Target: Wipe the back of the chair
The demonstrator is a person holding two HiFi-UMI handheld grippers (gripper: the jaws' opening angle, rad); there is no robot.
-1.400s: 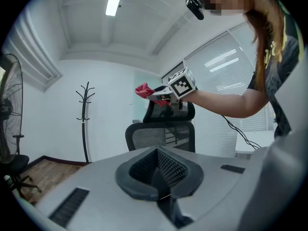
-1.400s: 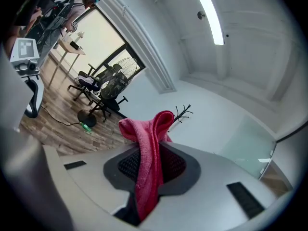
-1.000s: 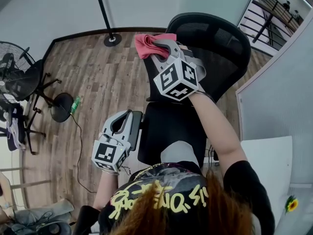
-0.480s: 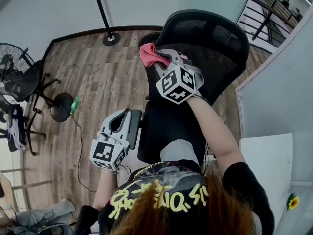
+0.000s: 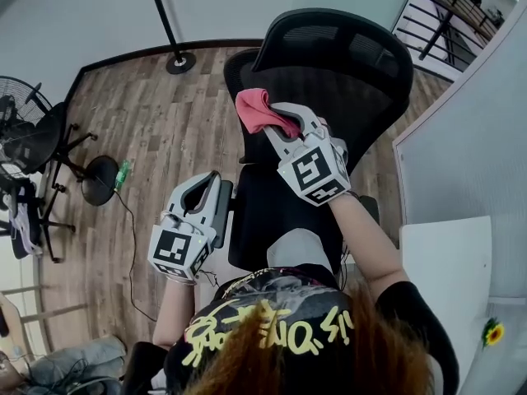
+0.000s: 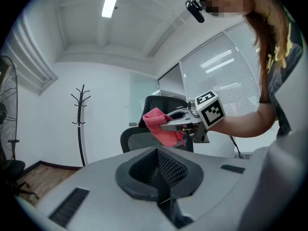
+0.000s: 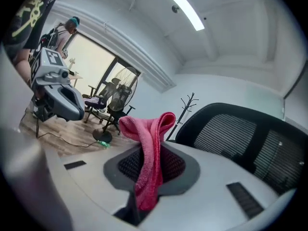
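Quick update: the right tongs [image 5: 278, 123] have slid down the mesh backrest [image 5: 362, 64] over the last second. The pink cloth [image 5: 257, 109] was up near the top-left corner of the chair back and now sits lower, on the left part of the mesh, closer to the seat [image 5: 276, 220]. Looks to me like one downward wipe stroke is under way along that side. The rest of the backrest to the right would still need passes, I'd guess.

Right tongs are clamped on the cloth. Its own camera shows the fabric pinched between the pads, with a fold sticking up out the front. I can't tell for sure from here whether the cloth is pressed firmly on the mesh or just brushing it.

Pose-wise, the right forearm stretches forward over the seat. The tongs point away and a bit left, and the marker cube faces up at the head camera.

The left tongs [image 5: 200, 204] hang low at the chair's left side, just beside the seat edge. They're closed with nothing in them and point up toward the other tongs. That arm is tucked in close to the body and doesn't seem to be steadying the chair.
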